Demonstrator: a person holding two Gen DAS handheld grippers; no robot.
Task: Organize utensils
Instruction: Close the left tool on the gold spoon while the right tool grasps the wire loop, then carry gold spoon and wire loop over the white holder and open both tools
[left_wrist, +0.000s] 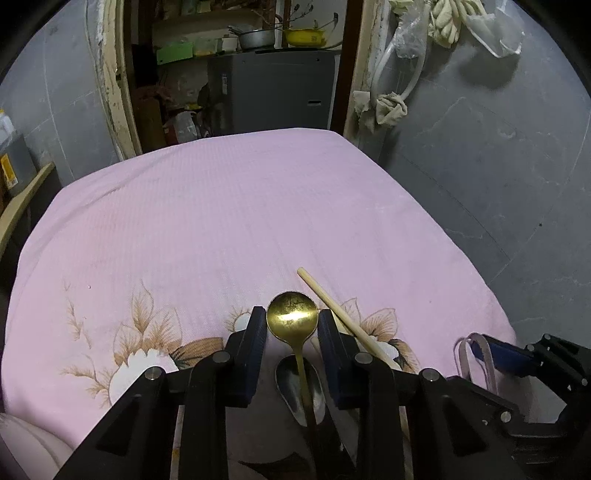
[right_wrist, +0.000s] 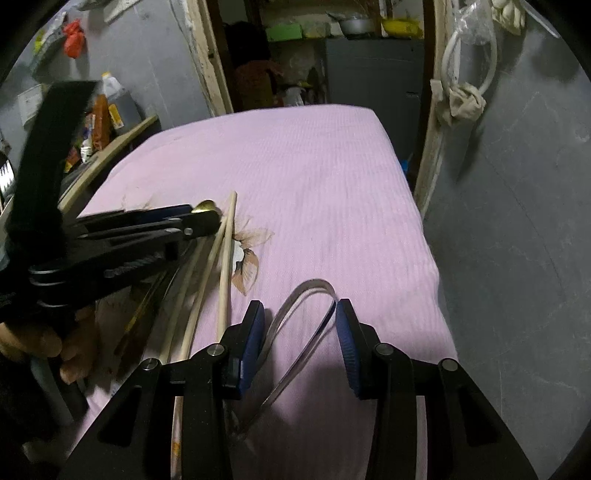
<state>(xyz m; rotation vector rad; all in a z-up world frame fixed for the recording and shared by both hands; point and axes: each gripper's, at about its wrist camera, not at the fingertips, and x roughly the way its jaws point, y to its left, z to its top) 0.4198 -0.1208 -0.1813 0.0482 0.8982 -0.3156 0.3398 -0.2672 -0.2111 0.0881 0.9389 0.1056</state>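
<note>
My left gripper (left_wrist: 291, 321) has its dark pads against both sides of the gold spoon's (left_wrist: 291, 312) bowl, and the handle runs back between the fingers. Under it on the cloth lies a silver spoon (left_wrist: 300, 387). A pale chopstick (left_wrist: 332, 306) slants past the right finger. In the right wrist view, my right gripper (right_wrist: 300, 310) is shut on the looped end of steel tongs (right_wrist: 314, 290), whose two strips run back under the fingers. To its left lie several chopsticks (right_wrist: 223, 273), and my left gripper (right_wrist: 207, 218) hangs over them with the gold bowl (right_wrist: 205, 206) at its tip.
A pink cloth (left_wrist: 240, 221) with a brown flower print covers the table and drops off at the right and far edges. A grey wall (right_wrist: 517, 221) stands close on the right. A hand (right_wrist: 44, 343) holds the left gripper. Bottles (right_wrist: 110, 99) and clutter stand at the far left.
</note>
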